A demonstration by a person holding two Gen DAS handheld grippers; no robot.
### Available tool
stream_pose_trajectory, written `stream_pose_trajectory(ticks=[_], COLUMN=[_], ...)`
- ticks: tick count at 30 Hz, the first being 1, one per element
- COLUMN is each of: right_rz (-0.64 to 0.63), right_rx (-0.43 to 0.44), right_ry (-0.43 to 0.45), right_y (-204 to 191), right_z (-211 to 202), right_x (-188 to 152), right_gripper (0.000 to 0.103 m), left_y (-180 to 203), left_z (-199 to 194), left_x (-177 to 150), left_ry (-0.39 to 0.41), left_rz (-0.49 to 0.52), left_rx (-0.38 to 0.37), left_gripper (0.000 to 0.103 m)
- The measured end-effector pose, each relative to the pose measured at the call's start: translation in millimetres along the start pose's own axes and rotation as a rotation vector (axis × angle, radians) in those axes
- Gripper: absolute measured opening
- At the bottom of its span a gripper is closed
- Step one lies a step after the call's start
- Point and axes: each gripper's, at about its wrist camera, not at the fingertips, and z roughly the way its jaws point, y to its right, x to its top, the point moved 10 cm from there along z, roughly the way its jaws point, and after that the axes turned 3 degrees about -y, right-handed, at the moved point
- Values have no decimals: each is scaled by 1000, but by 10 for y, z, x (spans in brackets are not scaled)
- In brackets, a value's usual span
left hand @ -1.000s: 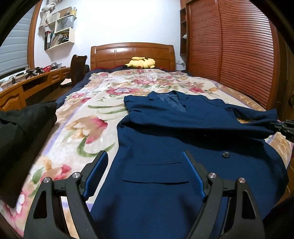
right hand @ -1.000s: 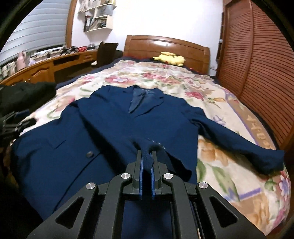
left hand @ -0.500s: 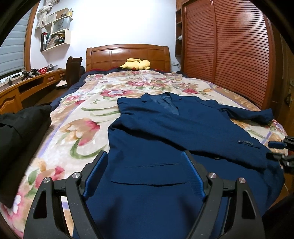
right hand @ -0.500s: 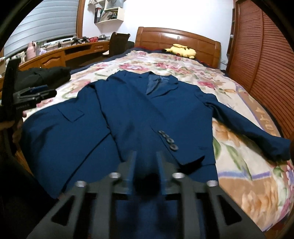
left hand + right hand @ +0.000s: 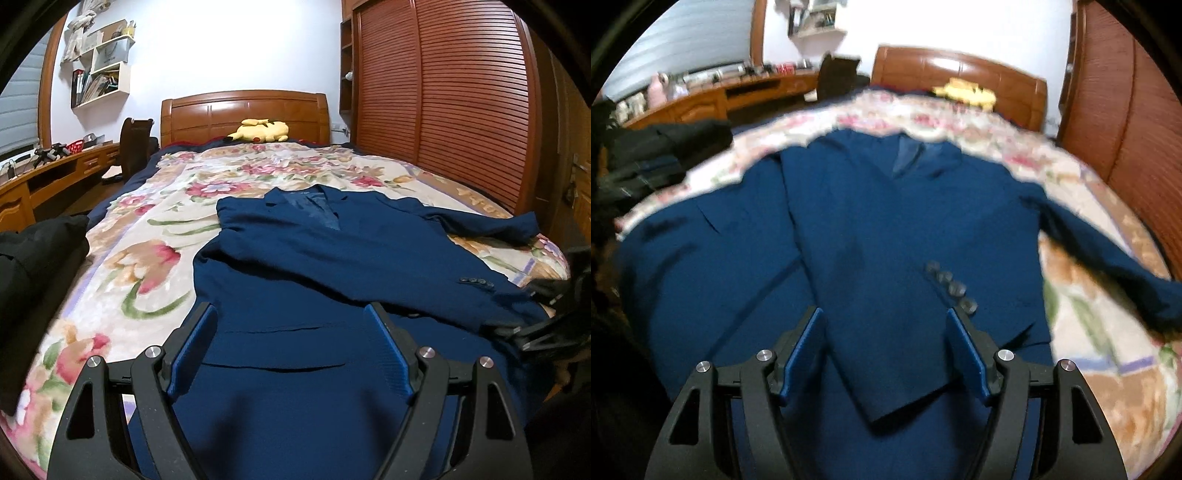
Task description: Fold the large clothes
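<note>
navy jacket | flat on bed, front up | one sleeve folded across

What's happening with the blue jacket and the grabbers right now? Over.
Left gripper open, empty, over the jacket. Right gripper opening, cuff lying loose between its jaws. Blue jacket flat on bed, one sleeve folded across. Nothing blocking.
</note>
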Motion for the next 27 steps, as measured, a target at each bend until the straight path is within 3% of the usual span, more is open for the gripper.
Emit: stream_pose_trajectory(ticks=[3,5,10,15,22,27], right_rz=[33,43,73,70,47,17], right_rx=[47,62,102,76,25,2], right_ry=[0,4,20,50,-34,-20], right_y=[31,45,139,265,348,300], right_z=[87,89,6,-87,206,181], right_x=[-64,-68,-17,100,-15,-103], right_gripper=[67,67,67,67,67,67], left_y=[54,68,126,281,449,533], left_z=[-15,-34,-61,0,158,147], left_x=[12,25,107,176,210,290], left_ry=[-5,0,28,41,37,71], left_rz=[-5,-19,-19,7,13,3], left_rx=[-30,-49,-55,-61,-83,-84], left_gripper=[87,103,103,103,103,103])
